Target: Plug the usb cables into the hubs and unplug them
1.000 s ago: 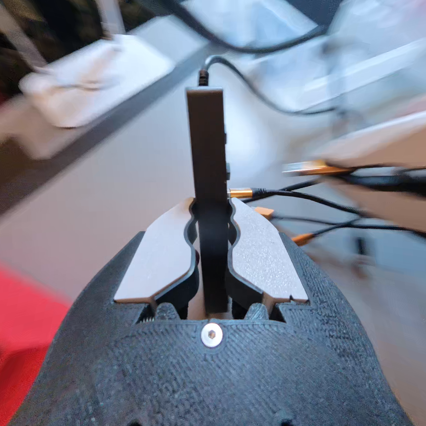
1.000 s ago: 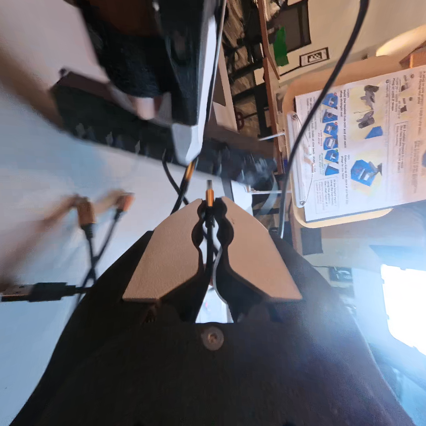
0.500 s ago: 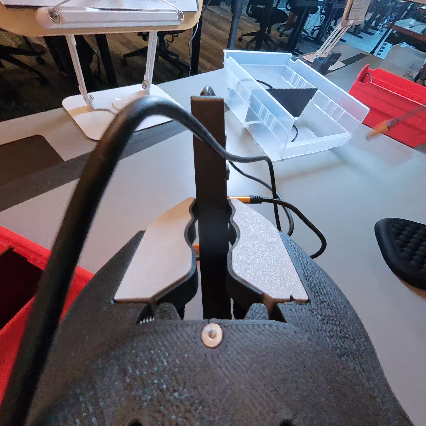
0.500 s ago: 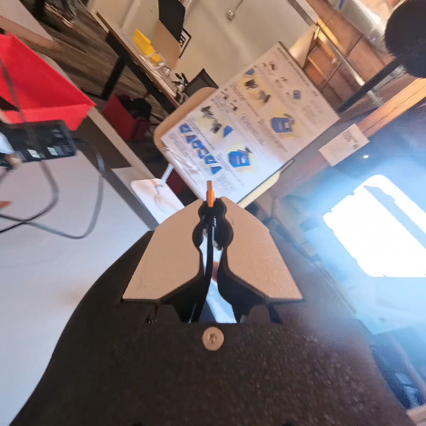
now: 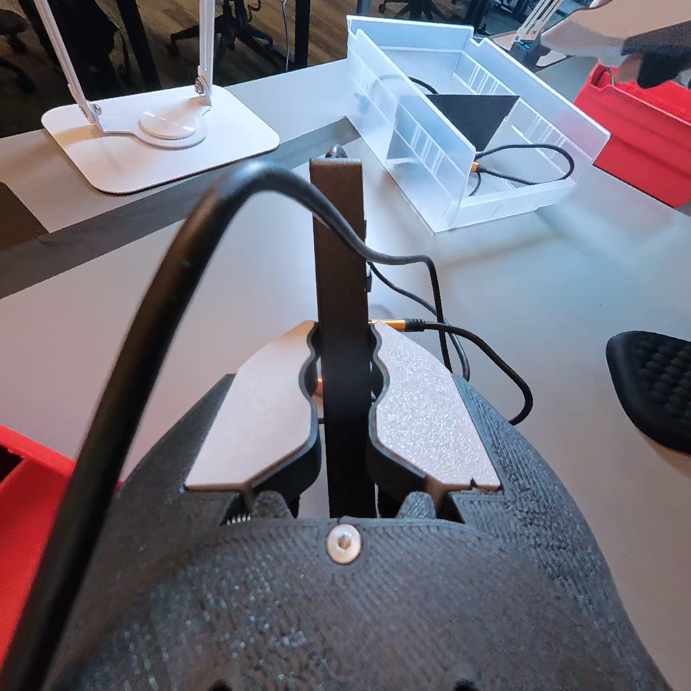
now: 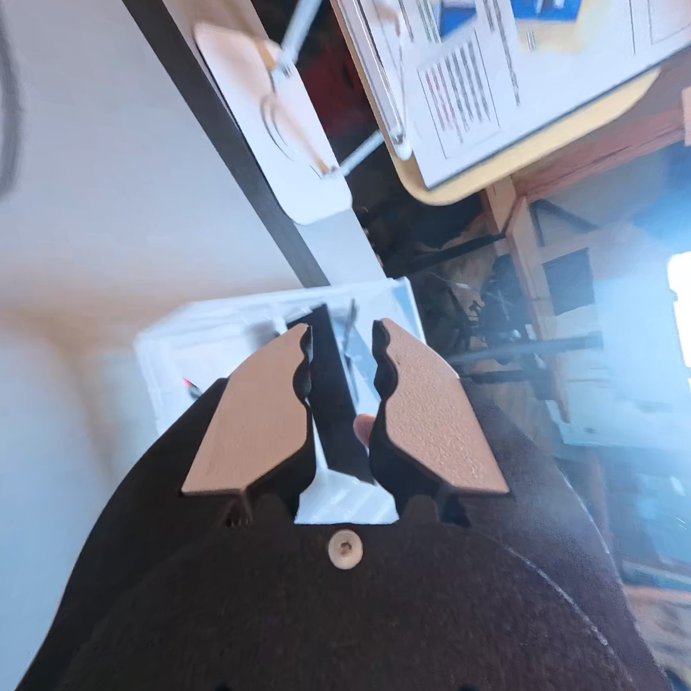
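Note:
My left gripper (image 5: 344, 329) is shut on a black USB hub (image 5: 336, 284), held edge-on and sticking out past the fingers. A thin black cable with an orange-gold plug (image 5: 392, 323) is plugged into the hub's right side. The hub's own thick black lead (image 5: 149, 336) arcs over to the lower left. My right gripper (image 6: 342, 329) is open and empty above a clear plastic bin (image 6: 224, 329). A black cable with an orange plug (image 5: 531, 164) lies in that bin (image 5: 523, 202). The right wrist view is blurred.
A black divider (image 5: 475, 112) stands in the clear bin. Red bins sit at the far right (image 5: 643, 123) and lower left (image 5: 22, 523). A white stand base (image 5: 160, 134) is at the back left. A black bumpy pad (image 5: 654, 385) lies at the right. The table is grey (image 5: 224, 299). The grippers' ends are close to 30 cm from one another. My left gripper's tips are some 35 cm from the white stand base (image 5: 160, 134).
My right gripper, shut on an orange-plug cable before, has swung over the clear bin and opened; the cable now lies in the bin. My left gripper stays shut on the hub.

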Available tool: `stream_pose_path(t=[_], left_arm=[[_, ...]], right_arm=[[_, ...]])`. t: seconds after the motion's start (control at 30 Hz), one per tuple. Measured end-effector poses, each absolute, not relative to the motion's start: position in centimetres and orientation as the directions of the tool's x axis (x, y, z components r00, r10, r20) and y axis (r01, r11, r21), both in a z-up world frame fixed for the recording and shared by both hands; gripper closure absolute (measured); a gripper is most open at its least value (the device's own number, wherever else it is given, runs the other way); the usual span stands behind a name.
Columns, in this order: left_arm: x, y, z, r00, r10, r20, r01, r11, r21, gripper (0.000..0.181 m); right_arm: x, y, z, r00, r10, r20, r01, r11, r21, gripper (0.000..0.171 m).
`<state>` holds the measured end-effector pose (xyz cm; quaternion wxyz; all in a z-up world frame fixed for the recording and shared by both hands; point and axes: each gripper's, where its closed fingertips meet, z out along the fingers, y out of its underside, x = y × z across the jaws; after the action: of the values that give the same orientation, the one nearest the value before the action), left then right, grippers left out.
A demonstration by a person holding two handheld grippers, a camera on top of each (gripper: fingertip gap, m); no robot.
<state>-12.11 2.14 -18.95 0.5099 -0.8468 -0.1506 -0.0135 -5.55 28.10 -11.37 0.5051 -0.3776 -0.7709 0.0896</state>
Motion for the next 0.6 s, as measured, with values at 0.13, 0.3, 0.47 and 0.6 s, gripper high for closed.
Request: stream_pose_path(t=[0.13, 0.3, 0.47, 0.6], left_arm=[[-11.4, 2.7, -19.4, 0.959, 0.236, 0.159, 0.253, -0.45, -0.856, 0.157], [-9.9, 3.8, -19.7, 0.966, 0.218, 0.137, 0.226, -0.464, -0.856, 0.157], [-8.9, 4.2, -19.2, 0.972, 0.214, 0.1, 0.19, -0.459, -0.868, 0.156], [-9.5, 4.1, -19.1, 0.973, 0.229, 0.028, 0.137, -0.473, -0.87, 0.157]], right_arm=[[-5.5, 16.2, -12.8, -0.418, 0.756, 0.503, 0.35, 0.645, -0.679, 0.141], [-5.3, 5.8, -17.6, -0.573, 0.744, 0.345, 0.376, 0.612, -0.696, 0.142], [-7.4, 4.7, -20.4, -0.506, 0.728, 0.462, 0.407, 0.674, -0.617, 0.159], [-7.9, 4.9, -20.0, -0.406, 0.624, 0.668, 0.353, 0.781, -0.515, 0.162]])
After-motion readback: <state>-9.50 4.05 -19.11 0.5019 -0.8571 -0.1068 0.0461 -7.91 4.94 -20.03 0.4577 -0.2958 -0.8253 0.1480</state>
